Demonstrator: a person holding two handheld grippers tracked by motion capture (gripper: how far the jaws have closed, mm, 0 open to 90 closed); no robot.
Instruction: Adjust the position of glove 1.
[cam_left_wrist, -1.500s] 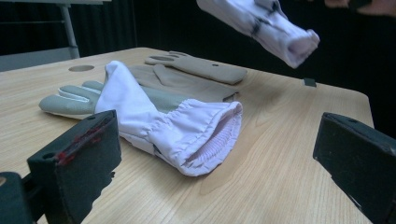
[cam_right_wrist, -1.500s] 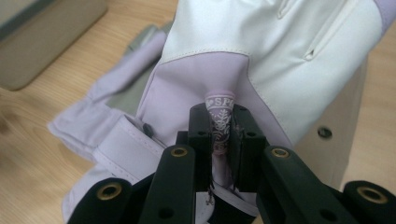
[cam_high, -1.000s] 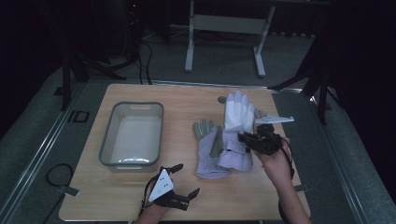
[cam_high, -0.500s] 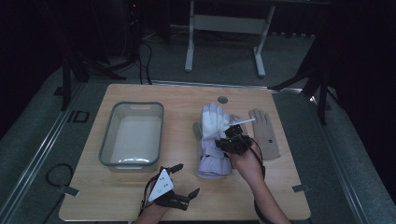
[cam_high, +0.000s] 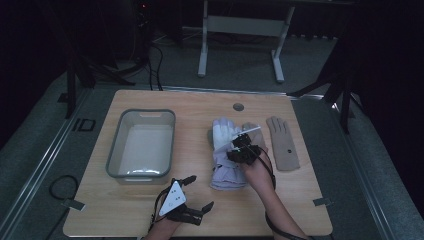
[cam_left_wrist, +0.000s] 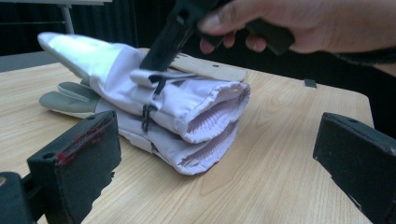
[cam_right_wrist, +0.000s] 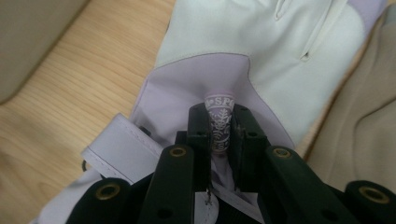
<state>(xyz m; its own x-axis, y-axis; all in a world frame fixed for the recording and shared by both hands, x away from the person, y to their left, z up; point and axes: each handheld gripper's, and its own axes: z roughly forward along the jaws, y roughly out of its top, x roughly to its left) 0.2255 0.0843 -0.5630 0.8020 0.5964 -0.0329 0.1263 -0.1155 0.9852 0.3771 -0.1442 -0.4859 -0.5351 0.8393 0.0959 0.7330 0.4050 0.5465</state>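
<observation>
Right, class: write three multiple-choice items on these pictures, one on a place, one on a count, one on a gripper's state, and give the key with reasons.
1. Where does the tan glove lie?
A. in the tub
B. on the table, right of the white gloves
C. on the floor

2. How many tubs stand on the table?
A. one
B. two
C. three

3. How is the right gripper?
A. wide open
B. shut on a tab of the white glove
C. holding the tub

Key: B, it lies flat beside them; A, one grey tub; B, the jaws pinch the printed tab.

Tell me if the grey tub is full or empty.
Empty. The high view shows the tub's bare pale floor, with nothing lying inside it.
</observation>
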